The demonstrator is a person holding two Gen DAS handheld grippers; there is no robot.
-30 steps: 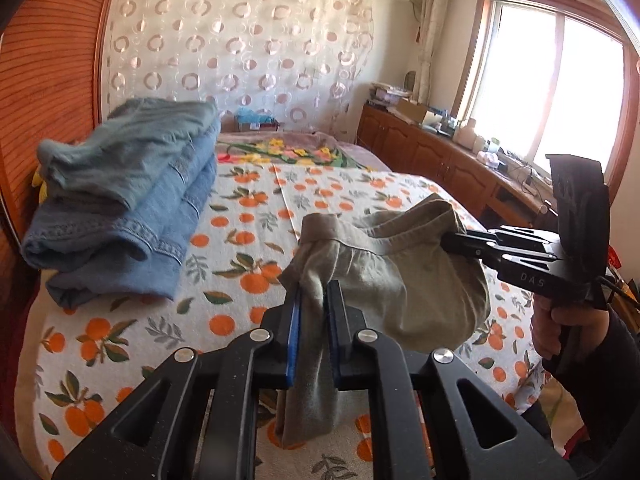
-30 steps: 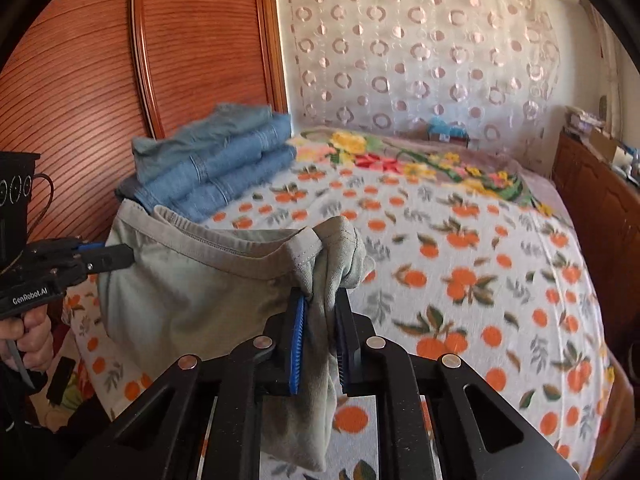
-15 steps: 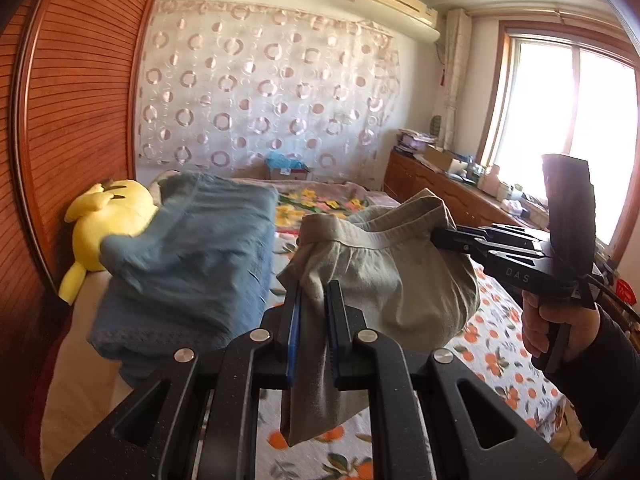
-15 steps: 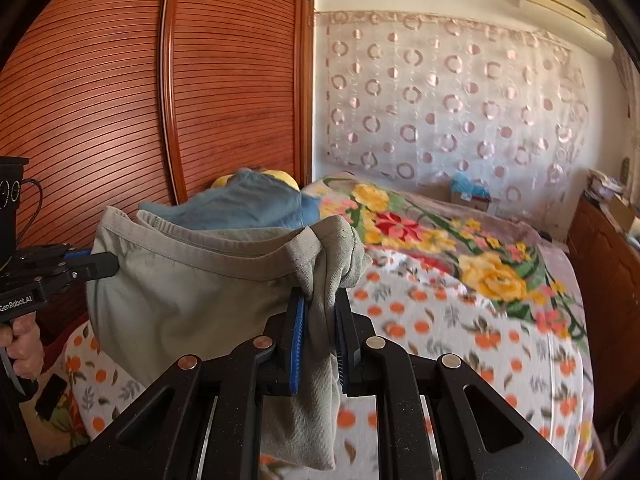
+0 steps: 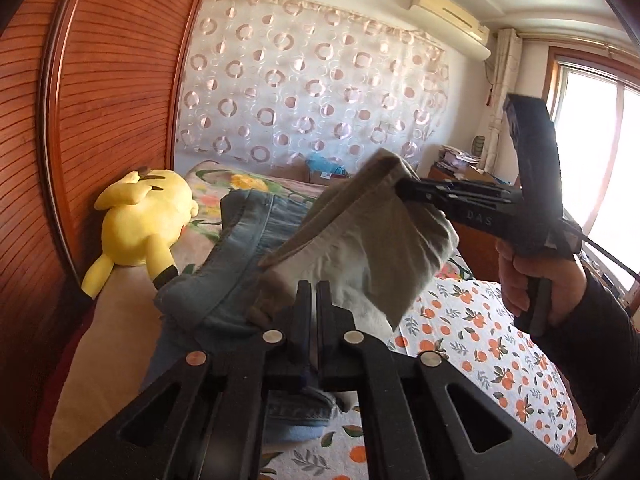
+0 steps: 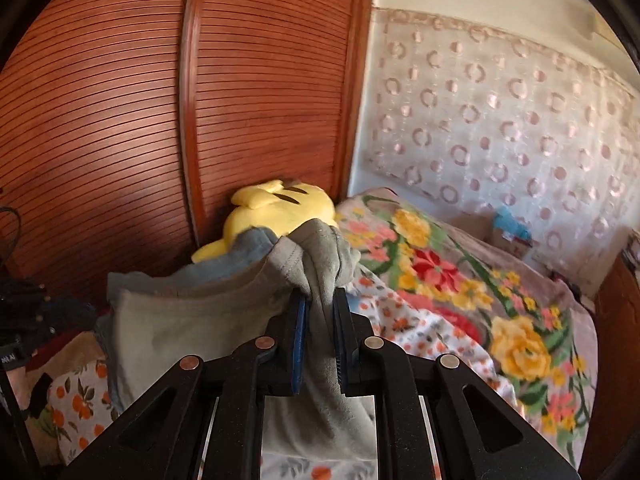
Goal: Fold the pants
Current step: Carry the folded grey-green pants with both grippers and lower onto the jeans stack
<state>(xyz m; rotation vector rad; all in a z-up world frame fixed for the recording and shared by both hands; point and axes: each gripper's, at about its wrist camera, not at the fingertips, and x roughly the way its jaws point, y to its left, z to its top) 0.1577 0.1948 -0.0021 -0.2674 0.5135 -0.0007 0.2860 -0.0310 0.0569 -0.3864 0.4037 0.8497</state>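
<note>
Folded grey-green pants (image 5: 360,248) hang between my two grippers, held up over a stack of folded blue jeans (image 5: 248,248) on the bed. My left gripper (image 5: 313,292) is shut on one end of the pants. My right gripper (image 6: 320,300) is shut on the other end, with the cloth (image 6: 192,320) bunched between its pads; it also shows in the left wrist view (image 5: 404,188). The jeans (image 6: 256,244) show just behind the pants in the right wrist view.
A yellow plush toy (image 5: 140,220) lies beside the jeans against the wooden slatted wardrobe (image 6: 200,100). The bed (image 5: 480,340) has an orange-print sheet and a floral blanket (image 6: 460,272). A patterned curtain (image 5: 312,92) hangs behind.
Both grippers carried the pants up and toward the jeans stack by the wardrobe. The pants now hang over the jeans. Both grips stayed shut.
</note>
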